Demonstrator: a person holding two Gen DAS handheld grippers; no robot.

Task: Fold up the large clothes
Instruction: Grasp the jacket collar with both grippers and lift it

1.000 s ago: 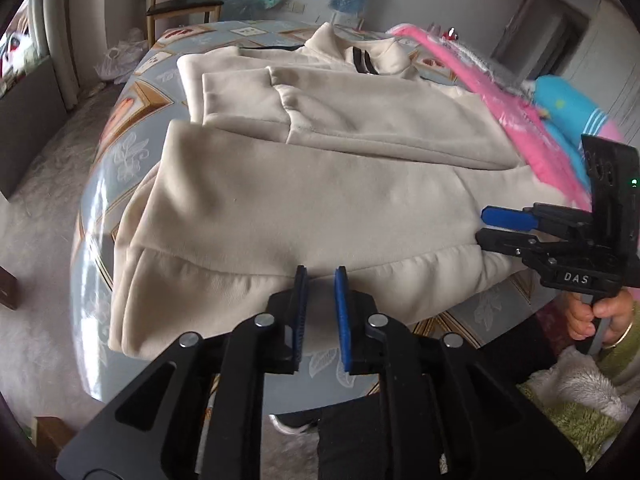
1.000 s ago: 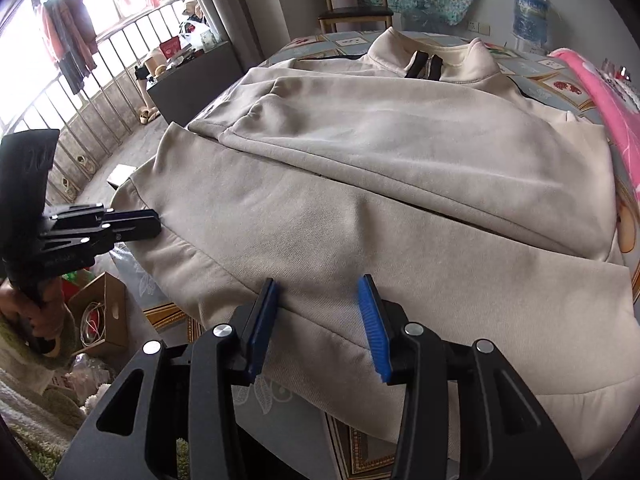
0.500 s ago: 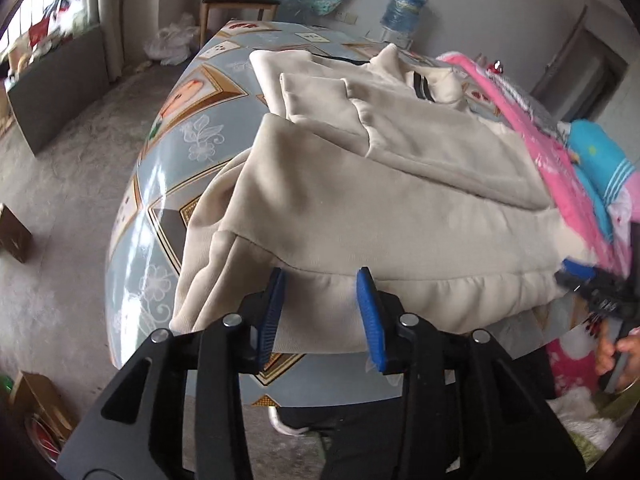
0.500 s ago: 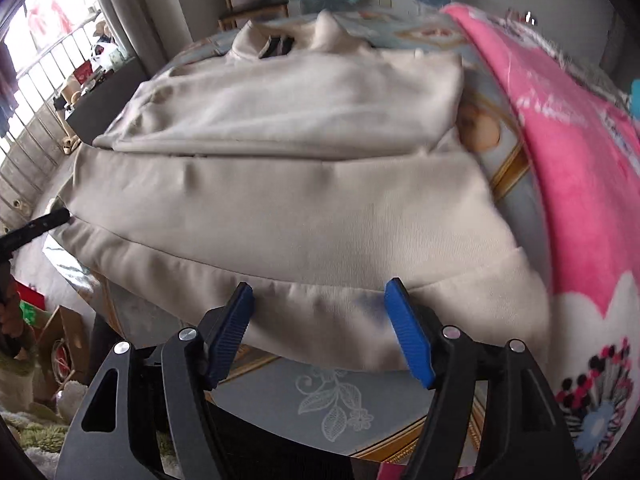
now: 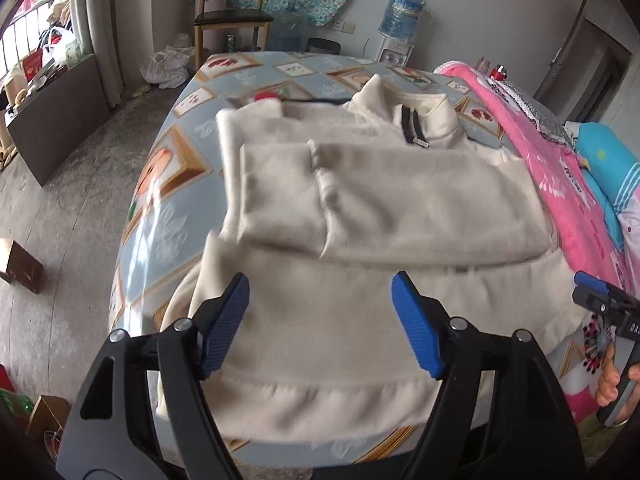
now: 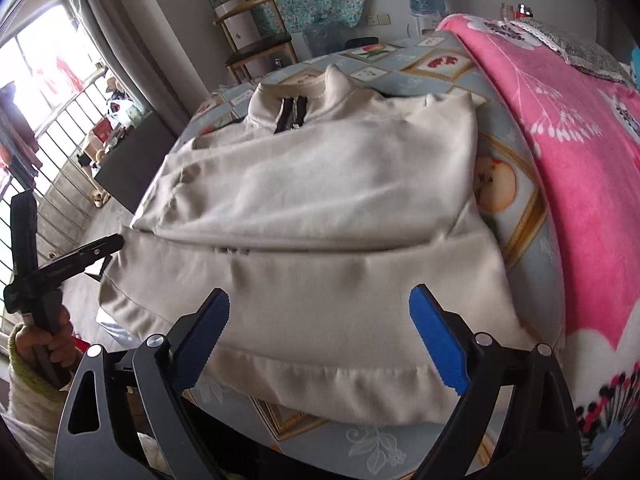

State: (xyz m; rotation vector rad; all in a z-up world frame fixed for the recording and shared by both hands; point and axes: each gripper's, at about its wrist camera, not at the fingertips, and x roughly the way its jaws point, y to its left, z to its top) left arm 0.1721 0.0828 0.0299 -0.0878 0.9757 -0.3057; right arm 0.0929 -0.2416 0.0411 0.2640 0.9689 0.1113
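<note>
Sweatshirt, cream, lies flat on the patterned counter, sleeves crossed over chest, hem at near edge. Left gripper and right gripper: fingers have just been opening, now wide apart, nothing clamped. Judgement: regrip both hem corners evenly, carry toward collar. Writing: only "DA" legible on right gripper's body.

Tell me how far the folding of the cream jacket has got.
Done: both sleeves of the cream jacket lie folded across its chest, and the garment is flat on the table. In hand: nothing; the left hand-held gripper and right hand-held gripper have just been opening and hover over the hem with no cloth gripped. Left: probably folding the hem up toward the collar.
</note>
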